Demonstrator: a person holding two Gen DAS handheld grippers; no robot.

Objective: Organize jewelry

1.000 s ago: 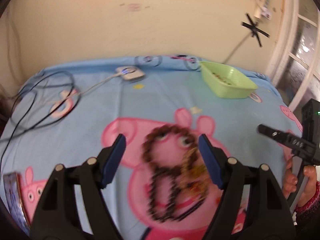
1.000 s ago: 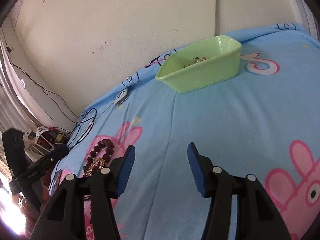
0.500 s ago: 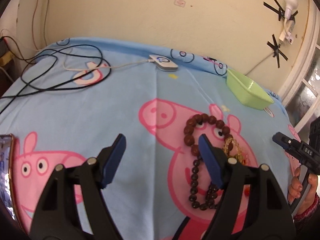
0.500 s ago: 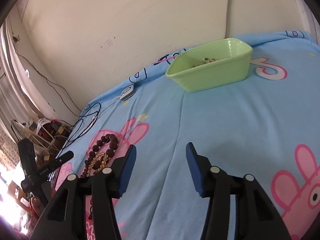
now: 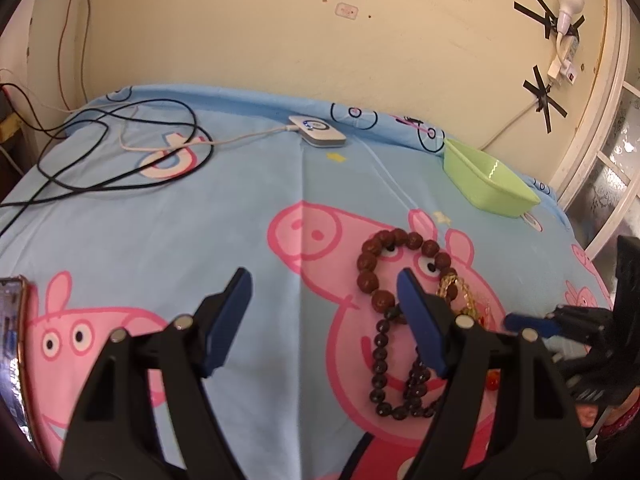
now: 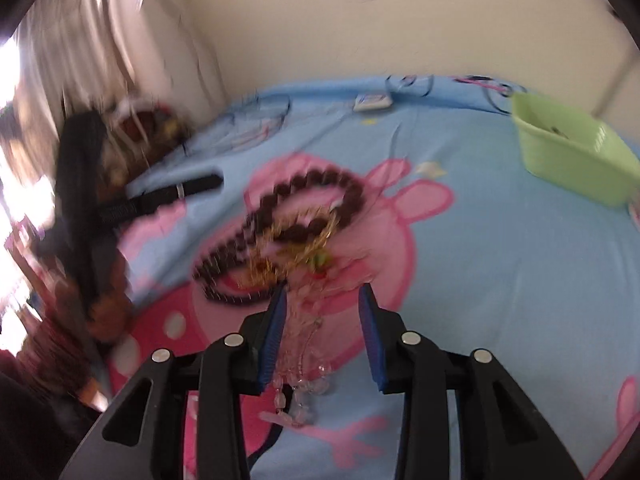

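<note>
Jewelry pile mid-bedsheet [image 5: 224,208], green tray [image 5: 490,186] near far right corner.
Left gripper [image 5: 324,292] jaws apart, empty; right gripper [image 6: 322,312] jaws closing around clear bead strand [image 6: 302,356], brown bead necklace [image 6: 312,192] beyond.

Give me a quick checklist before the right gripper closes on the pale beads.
1. Pale beads between the right gripper's fingers: ok, the strand lies in the gap while the jaws are closing.
2. Pads pressing on the beads: not ok, a gap shows on both sides.
3. Beads free of the gold chain and brown beads: cannot tell, the picture is blurred and the pile overlaps.
4. Left gripper out of the way: ok, open, nothing between its fingers, its right finger over the brown beads.
5. Green tray clear to receive: ok, open-topped at the far right, a few small items inside.
</note>
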